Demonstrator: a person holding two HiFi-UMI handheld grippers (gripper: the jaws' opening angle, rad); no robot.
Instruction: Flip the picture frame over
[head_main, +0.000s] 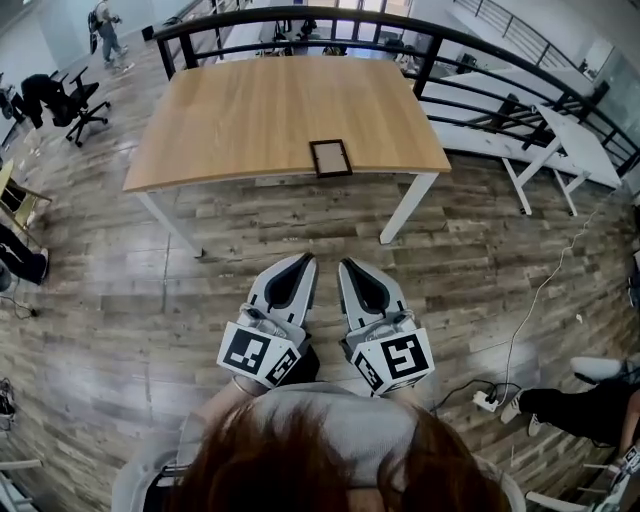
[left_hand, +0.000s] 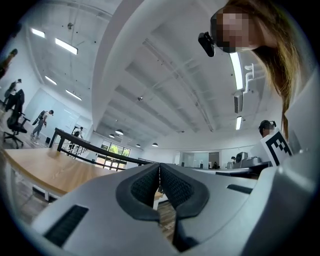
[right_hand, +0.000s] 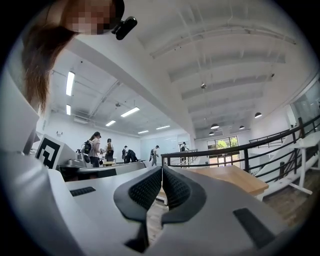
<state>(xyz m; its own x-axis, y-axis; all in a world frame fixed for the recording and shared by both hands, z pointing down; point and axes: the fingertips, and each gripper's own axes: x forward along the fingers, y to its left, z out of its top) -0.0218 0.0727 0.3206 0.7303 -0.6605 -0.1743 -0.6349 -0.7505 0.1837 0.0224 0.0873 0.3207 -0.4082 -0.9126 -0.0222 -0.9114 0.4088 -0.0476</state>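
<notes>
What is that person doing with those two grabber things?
A person stands a little way back from a wooden table, holding a two-jaw gripper in each hand. The left gripper and the right gripper are both shut with nothing in them, side by side in front of the person. A small dark picture frame lies flat near the table's front edge. Nothing touches it, so the flipping has not started yet.

Dark-framed picture frame (head_main: 330, 158) on light wooden table (head_main: 250, 110); grey plank floor (head_main: 150, 300).
</notes>
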